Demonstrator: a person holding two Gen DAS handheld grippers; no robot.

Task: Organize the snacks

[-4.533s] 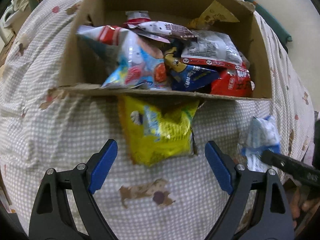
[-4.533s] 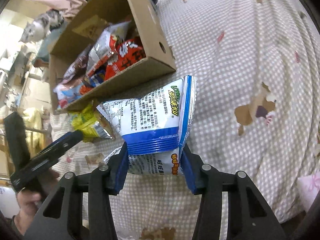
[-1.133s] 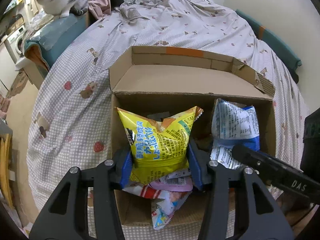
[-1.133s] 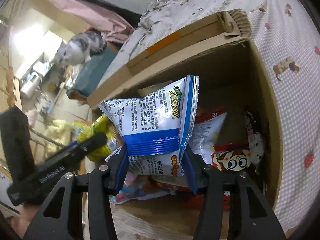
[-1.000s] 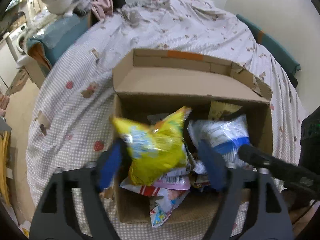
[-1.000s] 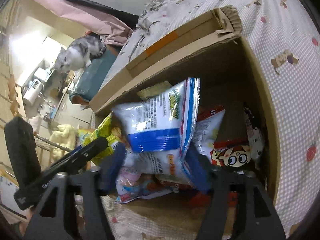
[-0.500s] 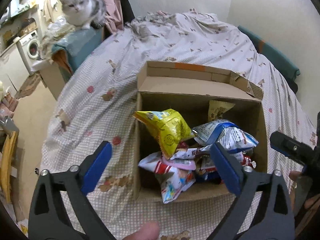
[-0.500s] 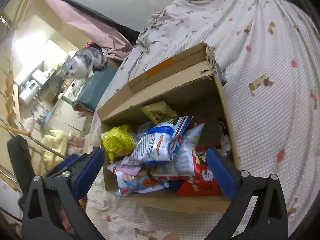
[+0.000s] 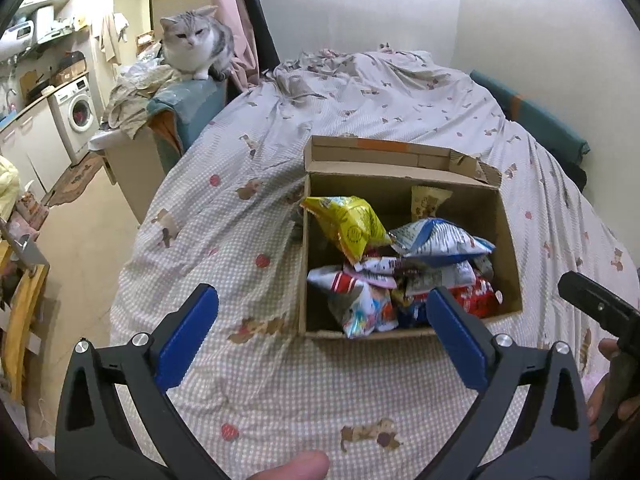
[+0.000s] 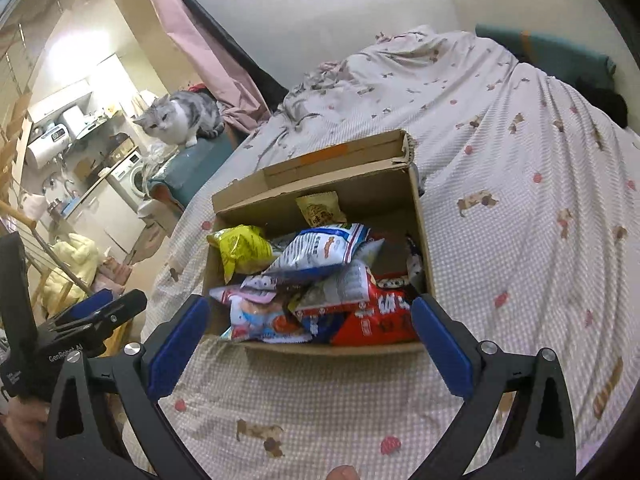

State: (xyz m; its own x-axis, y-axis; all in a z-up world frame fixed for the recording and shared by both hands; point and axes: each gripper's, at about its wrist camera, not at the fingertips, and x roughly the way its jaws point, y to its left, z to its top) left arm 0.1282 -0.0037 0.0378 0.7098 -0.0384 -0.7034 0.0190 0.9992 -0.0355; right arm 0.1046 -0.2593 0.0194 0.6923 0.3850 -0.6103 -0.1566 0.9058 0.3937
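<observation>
An open cardboard box [image 9: 506, 216] [image 10: 420, 216] sits on the bed, full of snack bags. A yellow bag [image 9: 352, 224] [image 10: 240, 250] lies on top at the left. A white and blue bag [image 9: 440, 242] [image 10: 320, 250] lies on top in the middle. Red and other bags [image 10: 380, 316] lie underneath. My left gripper [image 9: 322, 336] is open and empty, held back above the bed in front of the box. My right gripper [image 10: 310, 340] is open and empty, also in front of the box.
The bed [image 9: 248, 380] has a checked cover with small prints. A grey and white cat [image 9: 196, 46] [image 10: 176, 118] sits on a teal seat at the far left. A washing machine [image 9: 78, 114] and cupboards stand on the floor beyond.
Both grippers opened and let the yellow bag and the white and blue bag drop into the box, then drew back and up away from it.
</observation>
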